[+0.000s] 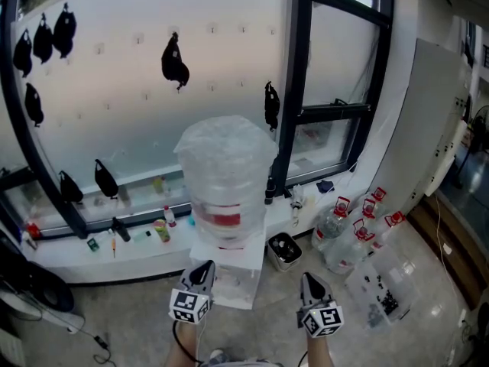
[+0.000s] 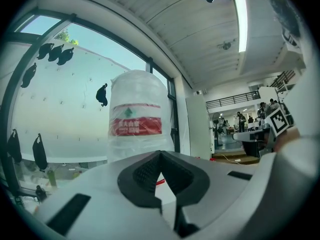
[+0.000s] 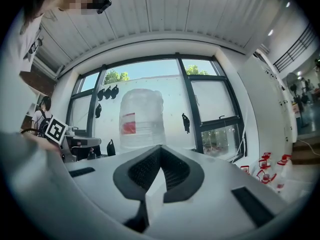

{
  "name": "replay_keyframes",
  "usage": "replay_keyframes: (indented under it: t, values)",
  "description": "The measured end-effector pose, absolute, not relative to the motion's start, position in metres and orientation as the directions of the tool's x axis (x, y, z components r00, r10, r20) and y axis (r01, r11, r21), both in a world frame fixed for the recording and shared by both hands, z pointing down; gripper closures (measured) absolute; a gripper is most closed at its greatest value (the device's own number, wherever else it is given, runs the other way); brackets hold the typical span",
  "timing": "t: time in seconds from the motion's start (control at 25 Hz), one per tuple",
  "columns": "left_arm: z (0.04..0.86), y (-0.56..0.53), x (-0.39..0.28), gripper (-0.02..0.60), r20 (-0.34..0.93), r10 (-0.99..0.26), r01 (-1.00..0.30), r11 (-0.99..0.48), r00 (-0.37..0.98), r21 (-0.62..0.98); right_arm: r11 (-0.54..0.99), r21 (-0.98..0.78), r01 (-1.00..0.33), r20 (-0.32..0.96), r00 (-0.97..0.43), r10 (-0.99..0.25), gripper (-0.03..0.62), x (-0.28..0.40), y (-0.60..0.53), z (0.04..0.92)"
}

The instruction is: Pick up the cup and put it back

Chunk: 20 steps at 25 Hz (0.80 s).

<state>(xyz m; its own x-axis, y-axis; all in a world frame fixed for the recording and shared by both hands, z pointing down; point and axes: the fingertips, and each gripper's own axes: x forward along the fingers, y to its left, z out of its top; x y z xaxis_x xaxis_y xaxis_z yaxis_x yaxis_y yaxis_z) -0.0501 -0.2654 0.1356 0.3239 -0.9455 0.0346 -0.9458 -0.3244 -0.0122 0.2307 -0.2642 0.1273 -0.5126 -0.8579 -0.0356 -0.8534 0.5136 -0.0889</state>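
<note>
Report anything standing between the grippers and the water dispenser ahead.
Nothing visible does. The left gripper and right gripper, both shut and empty, face the water dispenser under its plastic-wrapped jug. A small bin sits right of it. No cup can be made out.

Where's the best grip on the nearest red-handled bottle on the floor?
Take the red handle at its top, coming from above. The bottle stands upright, its clear body looks too wide for a gripper, and other bottles stand close beside it. The handle is the only slim part showing.
</note>
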Motion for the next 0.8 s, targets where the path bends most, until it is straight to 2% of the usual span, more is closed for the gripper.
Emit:
replay_keyframes:
  t: [0.8]
  values:
    - [0.1384, -0.2665, -0.0449, 0.557, 0.036, -0.942, -0.943, -0.333, 0.333, 0.008, 0.494, -0.114, -0.862, -0.036, -0.493, -0.869, 0.579, 0.2408, -0.2648, 0.1297]
